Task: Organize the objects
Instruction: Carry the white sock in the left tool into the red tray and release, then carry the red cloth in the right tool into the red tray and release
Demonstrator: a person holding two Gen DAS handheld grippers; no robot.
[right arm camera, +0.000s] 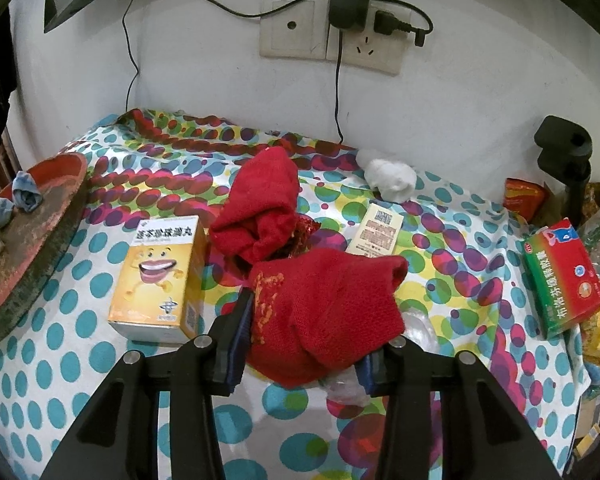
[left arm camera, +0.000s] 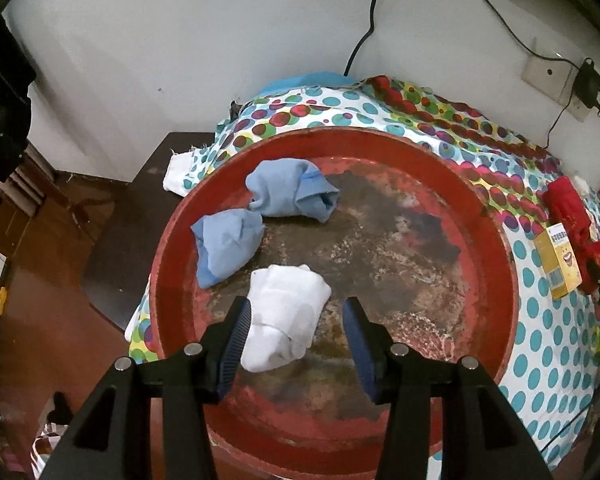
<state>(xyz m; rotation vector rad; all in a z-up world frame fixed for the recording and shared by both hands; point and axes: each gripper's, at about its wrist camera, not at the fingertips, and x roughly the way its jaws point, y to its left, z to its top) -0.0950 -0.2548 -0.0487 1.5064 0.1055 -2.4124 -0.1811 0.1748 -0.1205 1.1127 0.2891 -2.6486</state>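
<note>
Left gripper point(left arm camera: 296, 330) hangs over the red tray point(left arm camera: 496, 240), jaws wide apart. White sock point(left arm camera: 282, 316) lies on the tray floor between them; left pad looks to overlap its edge, right pad clear of it, so not clamped. Past the white sock on the tray: two rolled blue socks point(left arm camera: 226, 244) point(left arm camera: 292, 194), near the tray's far-left rim, just beside each other. Tray sits on the dotted cloth point(left arm camera: 548, 344).

Right gripper point(right arm camera: 304, 334) is closed narrow on a red sock point(right arm camera: 324, 312), both pads pressing its sides, bundle bulging forward over the dotted cloth point(right arm camera: 80, 320). Second red sock point(right arm camera: 260, 208) just behind the held one, touching it. Yellow box point(right arm camera: 160, 276) just left of the held sock. Flat beige box point(right arm camera: 376, 228) behind-right of it, partly covered by the sock's edge. White sock ball point(right arm camera: 392, 178) farther back near the wall. Green-red box point(right arm camera: 560, 276) well right.

Right wrist view shows the tray point(right arm camera: 36, 248) only edge-on at far left of the cloth. Left wrist view shows the tray's inside, plus the yellow box point(left arm camera: 556, 260) and a red sock point(left arm camera: 572, 208) at its right margin.
</note>
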